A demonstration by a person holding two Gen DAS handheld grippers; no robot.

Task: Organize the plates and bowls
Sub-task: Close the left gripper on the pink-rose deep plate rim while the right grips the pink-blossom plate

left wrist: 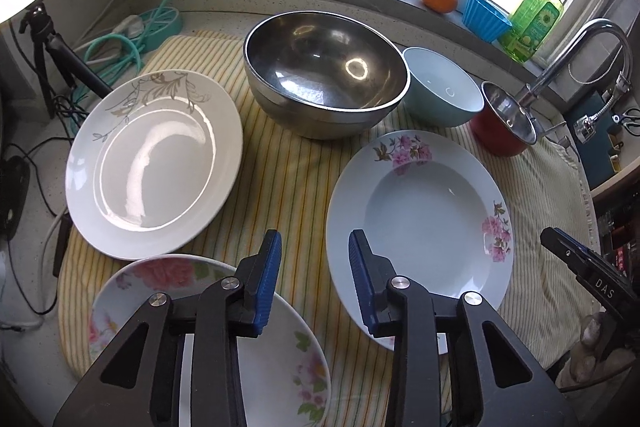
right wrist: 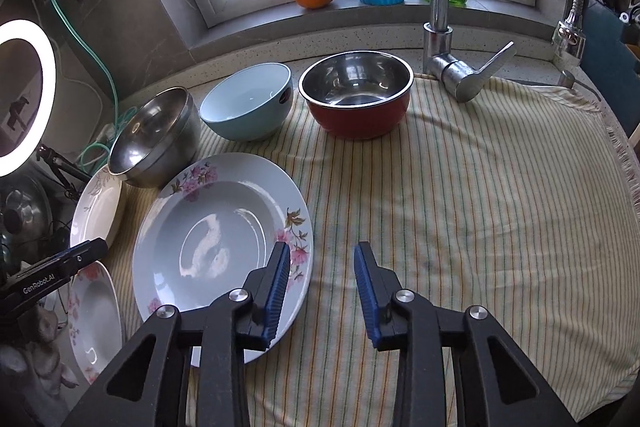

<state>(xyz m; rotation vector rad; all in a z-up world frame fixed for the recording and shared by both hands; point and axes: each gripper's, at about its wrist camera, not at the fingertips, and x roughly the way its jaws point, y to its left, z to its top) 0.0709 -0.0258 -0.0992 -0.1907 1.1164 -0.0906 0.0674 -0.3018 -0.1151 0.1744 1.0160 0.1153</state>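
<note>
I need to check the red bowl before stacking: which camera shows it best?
The right wrist view: the red bowl shows whole, steel inside visible, standing on the striped cloth. The left wrist view shows it small and distorted near the edge.

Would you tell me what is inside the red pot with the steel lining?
The red pot looks empty: its shiny steel floor and far wall show only reflections. The near inner wall is hidden behind its own rim.
</note>
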